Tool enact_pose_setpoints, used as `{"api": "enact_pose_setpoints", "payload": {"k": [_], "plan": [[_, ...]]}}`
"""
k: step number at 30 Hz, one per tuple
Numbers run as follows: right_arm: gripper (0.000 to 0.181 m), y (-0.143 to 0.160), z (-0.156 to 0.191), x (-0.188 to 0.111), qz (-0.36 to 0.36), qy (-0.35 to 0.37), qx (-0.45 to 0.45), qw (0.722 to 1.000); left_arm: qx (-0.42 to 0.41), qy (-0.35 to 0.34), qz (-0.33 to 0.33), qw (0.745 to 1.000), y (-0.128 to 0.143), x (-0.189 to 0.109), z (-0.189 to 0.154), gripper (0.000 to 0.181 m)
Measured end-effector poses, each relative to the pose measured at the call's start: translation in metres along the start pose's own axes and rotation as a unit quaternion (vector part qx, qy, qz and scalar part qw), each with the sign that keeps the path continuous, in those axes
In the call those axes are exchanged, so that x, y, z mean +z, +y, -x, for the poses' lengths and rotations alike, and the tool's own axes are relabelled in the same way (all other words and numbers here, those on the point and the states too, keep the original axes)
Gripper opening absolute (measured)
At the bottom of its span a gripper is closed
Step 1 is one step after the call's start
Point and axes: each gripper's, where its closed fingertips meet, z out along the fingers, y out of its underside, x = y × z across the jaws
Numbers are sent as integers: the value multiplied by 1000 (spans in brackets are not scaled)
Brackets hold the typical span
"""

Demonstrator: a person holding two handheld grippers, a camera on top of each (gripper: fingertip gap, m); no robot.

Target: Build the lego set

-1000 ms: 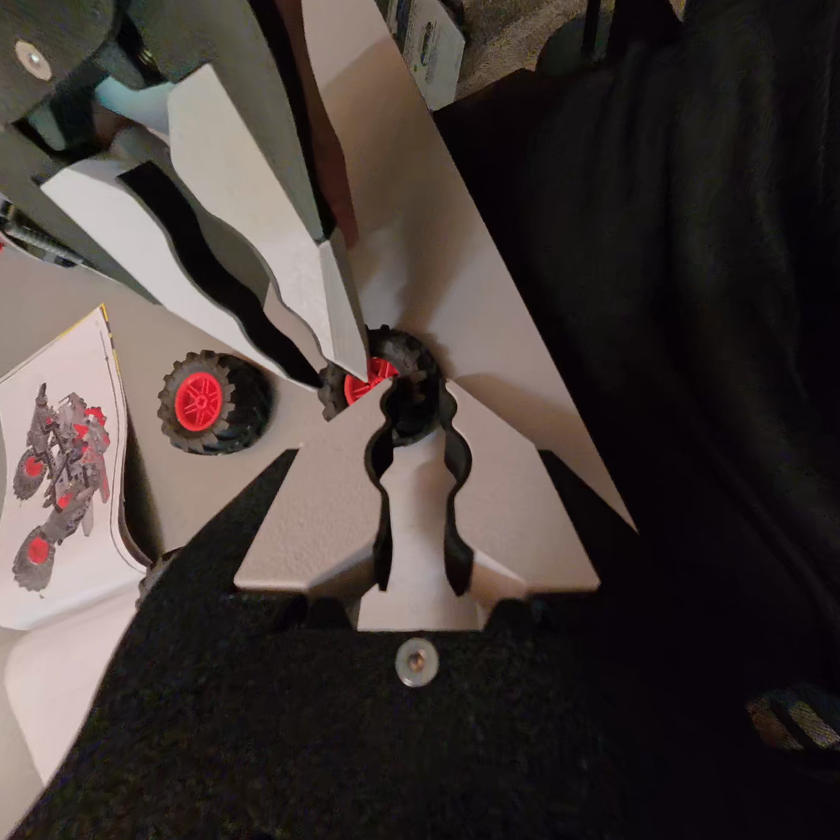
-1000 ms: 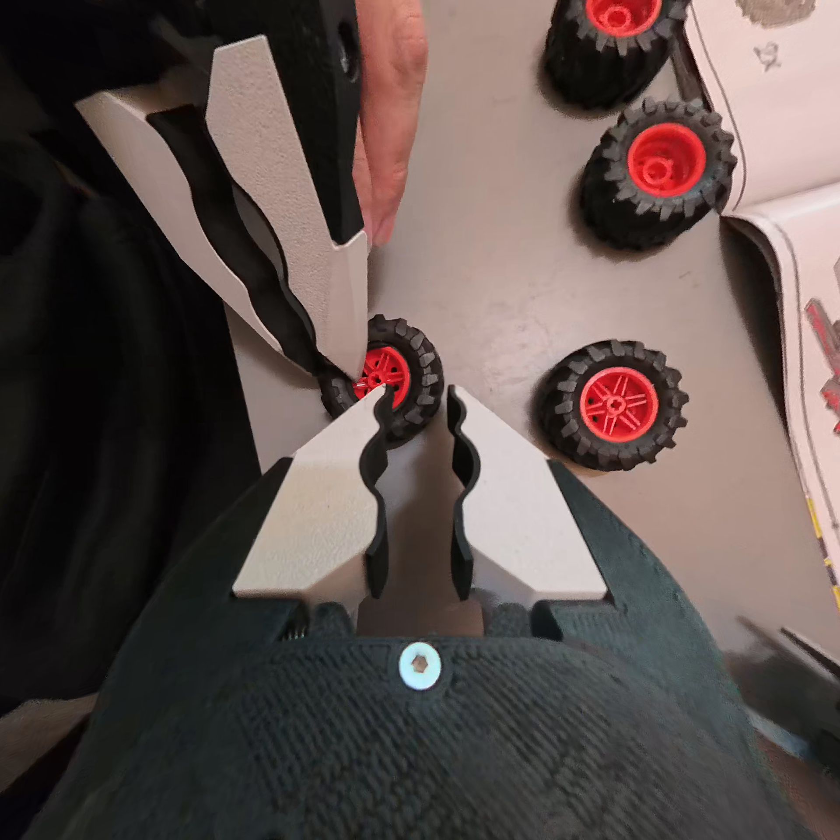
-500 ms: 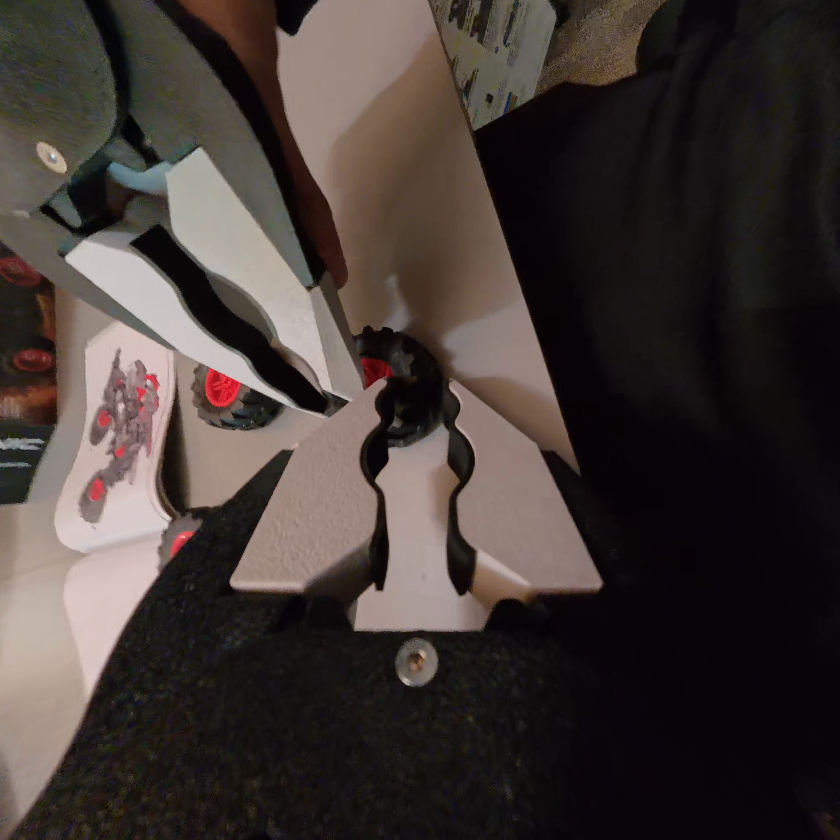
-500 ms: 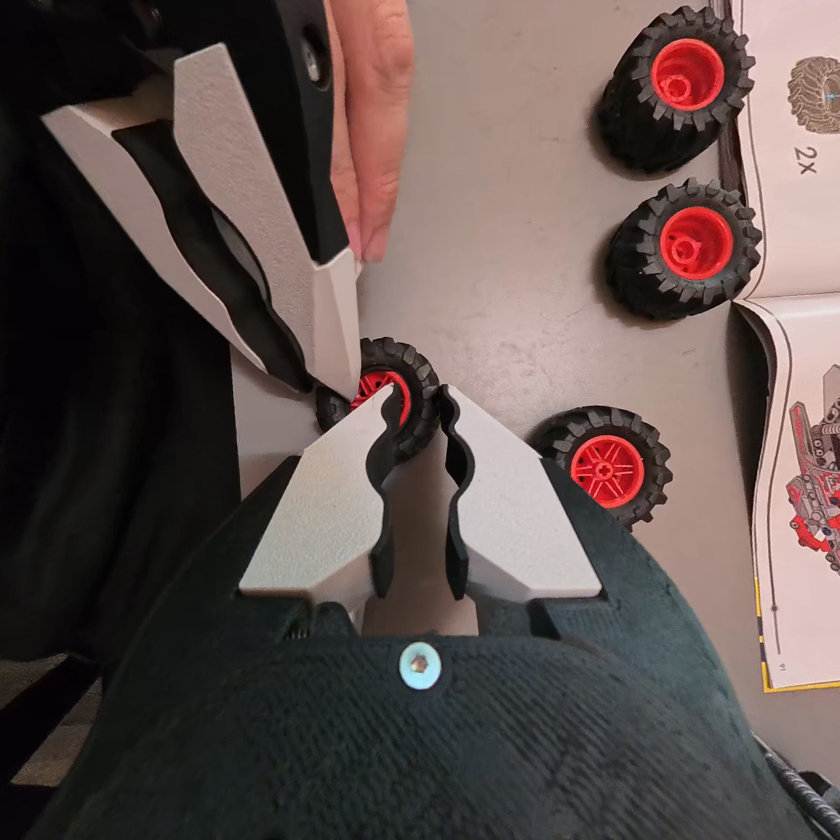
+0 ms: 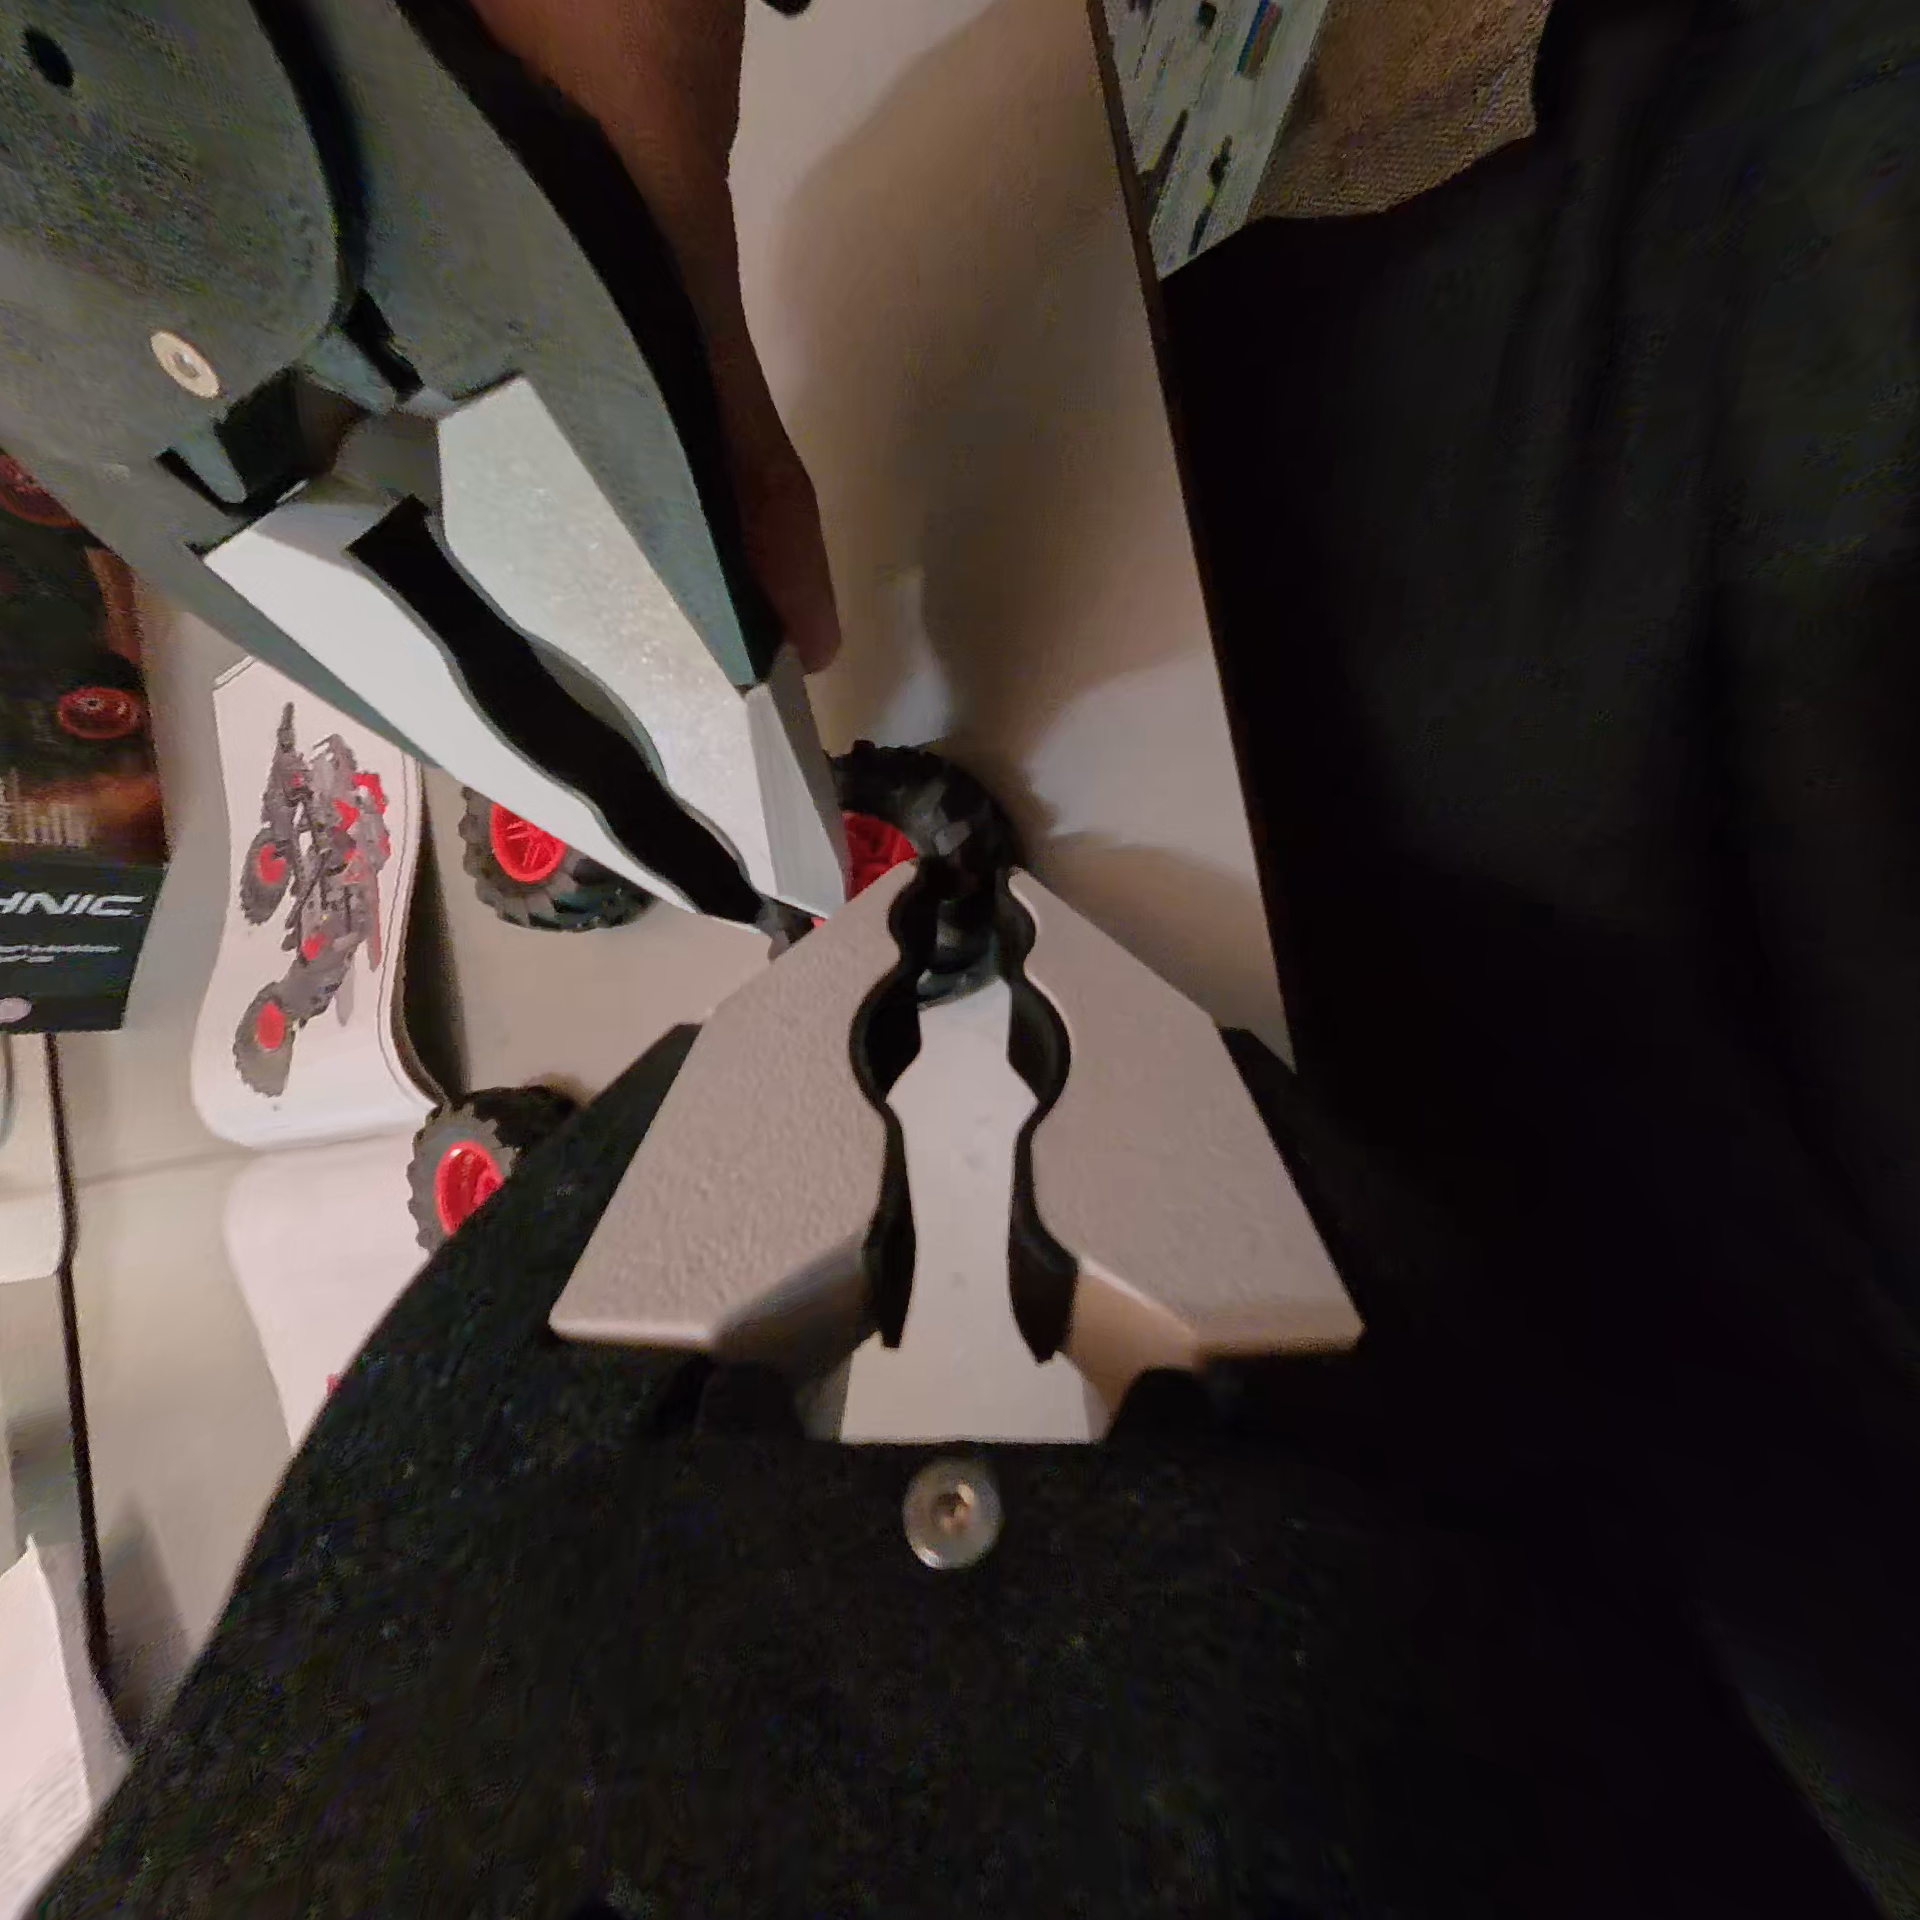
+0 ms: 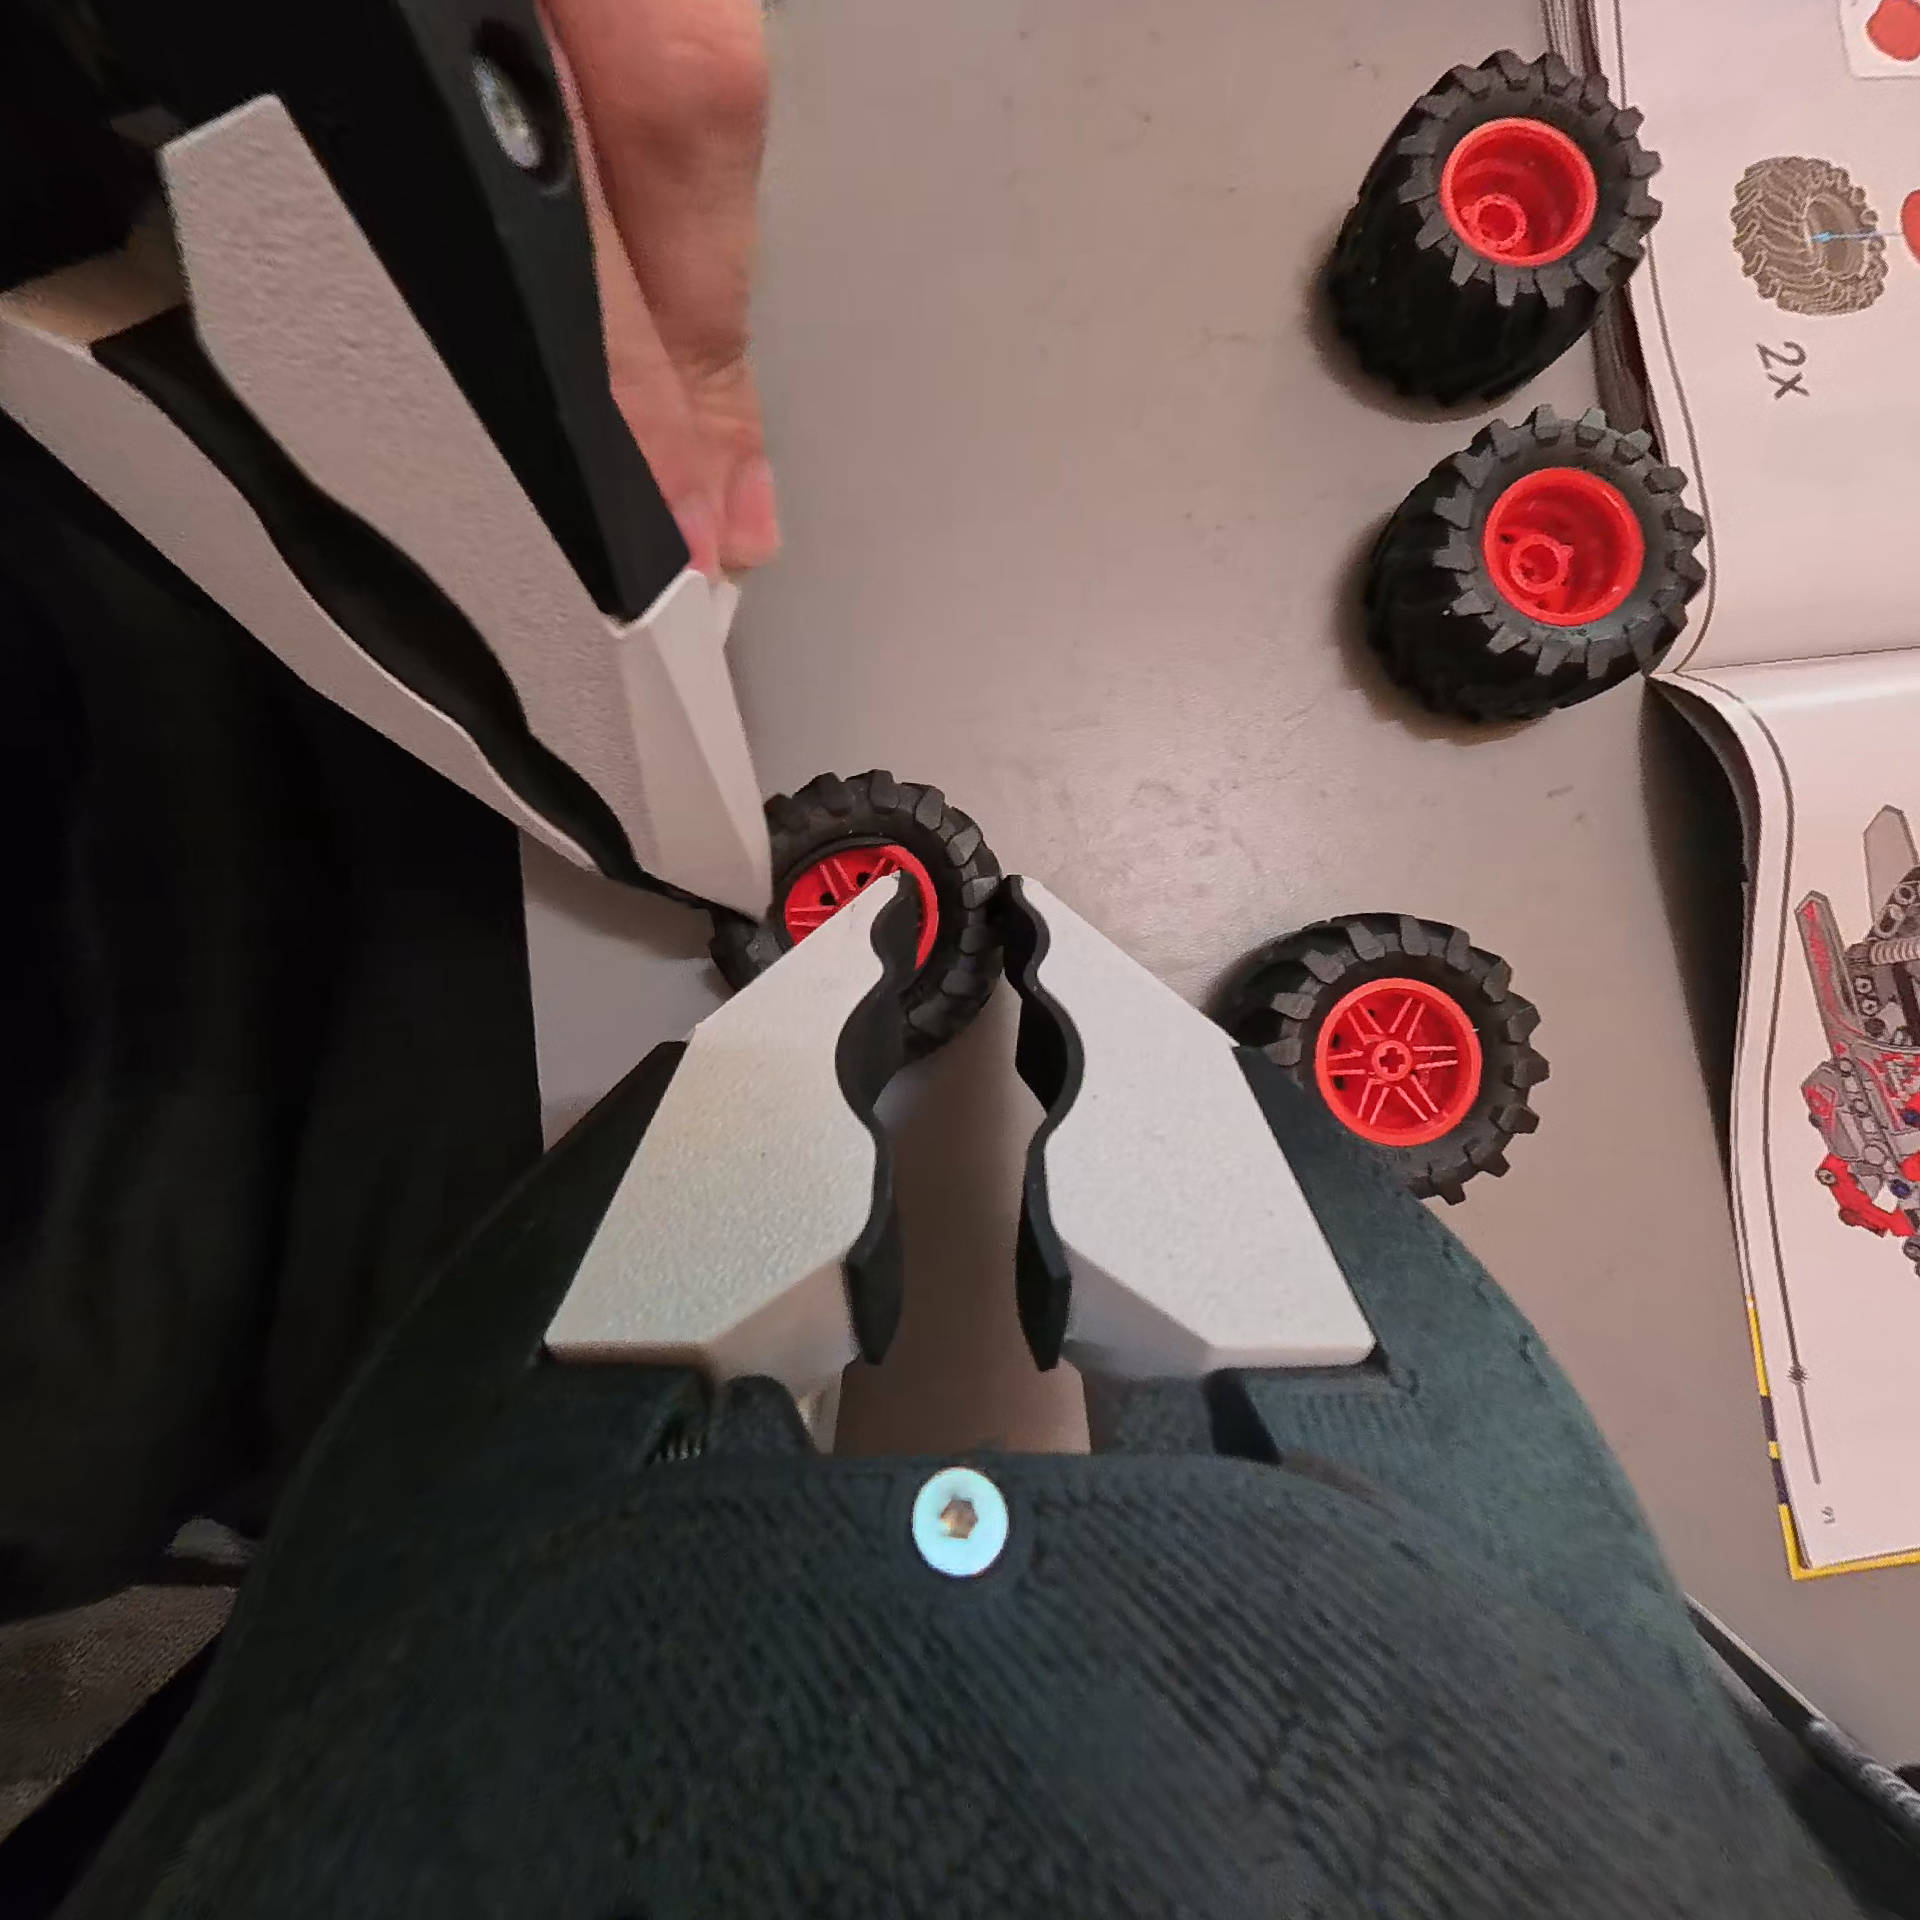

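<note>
A small wheel [image 6: 894, 805] with a black tyre and red rim sits near the grey table's [image 6: 1143, 520] left edge. My right gripper [image 6: 951, 883] is shut on it, one finger over the red rim and one outside the tyre. My left gripper [image 6: 743, 894] comes in from the upper left and pinches the wheel's other side. In the left wrist view the wheel [image 5: 925, 800] is between my left gripper's [image 5: 961, 894] tips, with the right gripper [image 5: 800, 904] coming in from the upper left. A person's fingers [image 6: 707, 312] hold the left gripper.
Three bigger red-rimmed wheels [image 6: 1392, 1060] [image 6: 1548, 561] [image 6: 1507, 208] lie to the right. An open instruction booklet [image 6: 1849, 935] lies past them. Dark cloth [image 6: 208, 935] hangs beyond the table's left edge. In the left wrist view, a dark box [image 5: 73, 779] stands far left. My left and right fingertips are right by each other.
My right gripper's fingers have closed in from a wider gap onto the small wheel's tyre. Both grippers have shifted slightly while staying on the wheel. More of the booklet and big wheels show.
</note>
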Motion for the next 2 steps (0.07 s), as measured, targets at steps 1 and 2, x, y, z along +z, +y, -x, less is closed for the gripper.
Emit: {"api": "enact_pose_setpoints", "payload": {"k": [1, 2], "plan": [[16, 0, -1, 0, 3, 5, -1, 1000, 19, 50, -19, 998, -7, -2, -17, 6], [16, -1, -6, 1, 2, 17, 4, 1000, 34, 106, -39, 993, -14, -6, -36, 0]]}}
